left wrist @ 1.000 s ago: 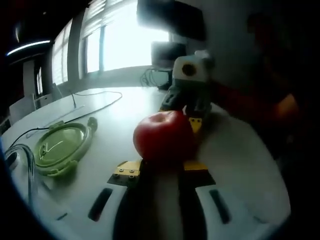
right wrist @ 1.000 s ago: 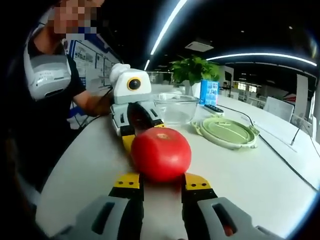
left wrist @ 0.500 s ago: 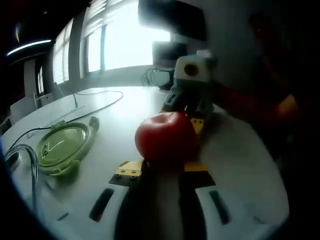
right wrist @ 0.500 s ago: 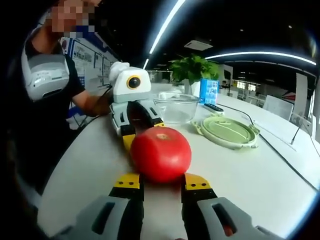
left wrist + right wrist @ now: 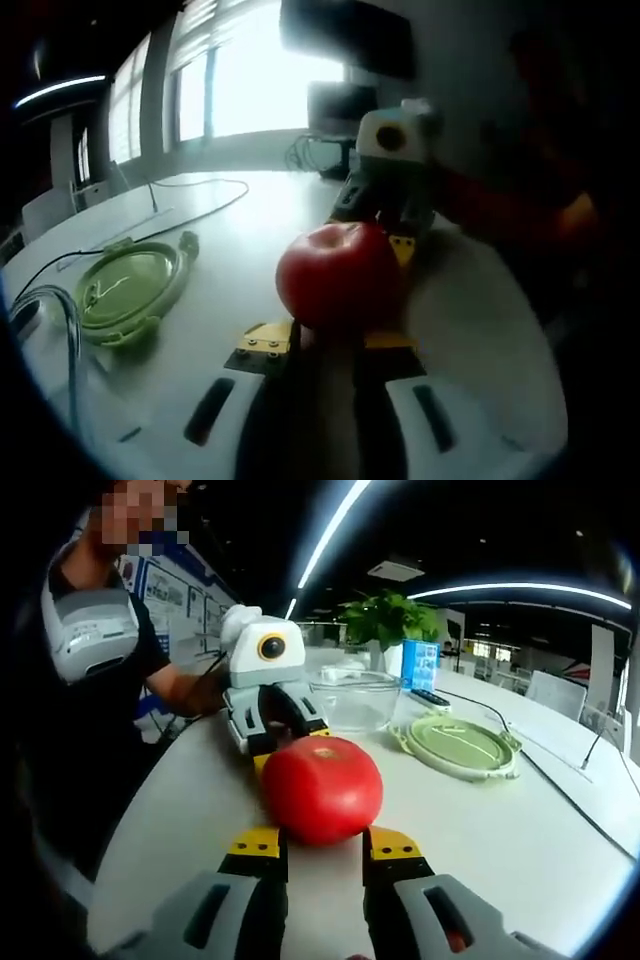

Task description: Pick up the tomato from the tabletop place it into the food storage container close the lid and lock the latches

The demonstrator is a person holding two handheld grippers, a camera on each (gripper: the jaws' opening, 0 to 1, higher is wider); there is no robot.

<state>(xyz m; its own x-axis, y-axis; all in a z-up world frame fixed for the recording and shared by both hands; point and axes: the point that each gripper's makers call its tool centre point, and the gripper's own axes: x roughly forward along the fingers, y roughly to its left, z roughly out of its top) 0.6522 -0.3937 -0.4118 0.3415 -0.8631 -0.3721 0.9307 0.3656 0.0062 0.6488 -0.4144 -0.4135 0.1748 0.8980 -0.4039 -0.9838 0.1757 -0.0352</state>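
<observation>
A red tomato [image 5: 340, 275] [image 5: 322, 788] rests on the white tabletop [image 5: 520, 850] between my two grippers, which face each other. In the left gripper view, the left gripper [image 5: 327, 342] stands open with its yellow tips just short of the tomato. The right gripper [image 5: 325, 842] is open too, tips at the tomato's near side. Each gripper appears behind the tomato in the other's view: the right gripper [image 5: 392, 215] and the left gripper [image 5: 277, 725]. The clear glass container [image 5: 352, 695] stands behind, and its round green lid [image 5: 455, 745] [image 5: 125, 290] lies flat beside it.
A person [image 5: 100, 670] stands at the table's left edge in the right gripper view. A potted plant [image 5: 385, 620] and a blue box [image 5: 420, 665] are at the back. Cables [image 5: 190, 205] run across the table, and the container's glass rim [image 5: 68, 340] curves in at the left.
The left gripper view has shifted slightly, so everything sits a little further right in it. The tomato stays put in the right gripper view.
</observation>
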